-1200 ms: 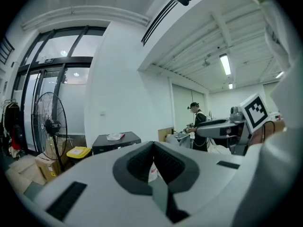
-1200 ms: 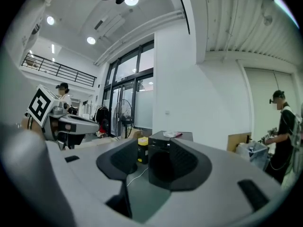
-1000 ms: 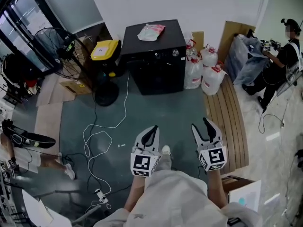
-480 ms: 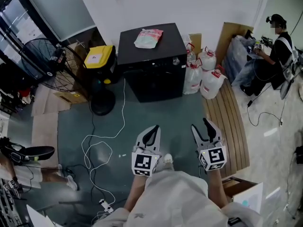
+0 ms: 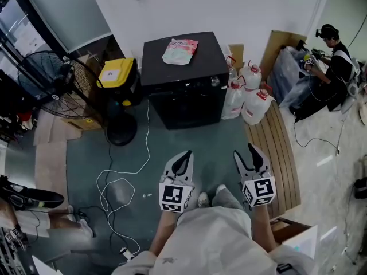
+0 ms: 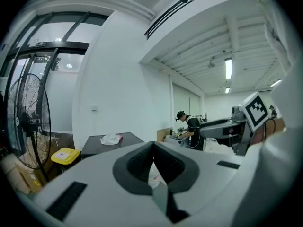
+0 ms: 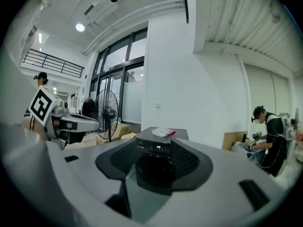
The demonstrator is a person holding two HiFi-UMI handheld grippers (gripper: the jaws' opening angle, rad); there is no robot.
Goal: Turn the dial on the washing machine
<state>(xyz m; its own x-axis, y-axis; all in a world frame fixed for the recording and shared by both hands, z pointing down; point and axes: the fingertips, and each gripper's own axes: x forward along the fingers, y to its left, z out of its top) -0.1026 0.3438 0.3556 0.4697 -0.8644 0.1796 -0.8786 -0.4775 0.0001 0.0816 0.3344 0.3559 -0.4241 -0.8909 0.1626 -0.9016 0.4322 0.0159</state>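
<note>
Ahead, the washing machine (image 5: 186, 90) stands with its back to the white wall, well apart from both grippers. Its dial (image 5: 214, 81) sits at the right end of the front panel, untouched. Between the grippers and the machine lies an open stretch of grey-green carpet (image 5: 195, 142).

On the left that stretch is hemmed by a white cable (image 5: 143, 136) looping over the floor, a standing fan (image 5: 57, 87) and a yellow-lidded bin (image 5: 117, 72) just beside the machine's left edge. On the right it is hemmed by white jugs (image 5: 255, 105) with red caps near the machine's right side, and by a strip of wooden slats (image 5: 278, 153).

The left gripper (image 5: 184, 153) has its jaws closed on nothing. The right gripper (image 5: 244, 150) holds its jaws slightly apart and empty; in the right gripper view the machine's round door shows through the gap.

A pink and white pouch (image 5: 179, 50) lies on the machine's dark top. A person (image 5: 332, 59) works at the far right, beside a cardboard sheet leaning on the wall.
</note>
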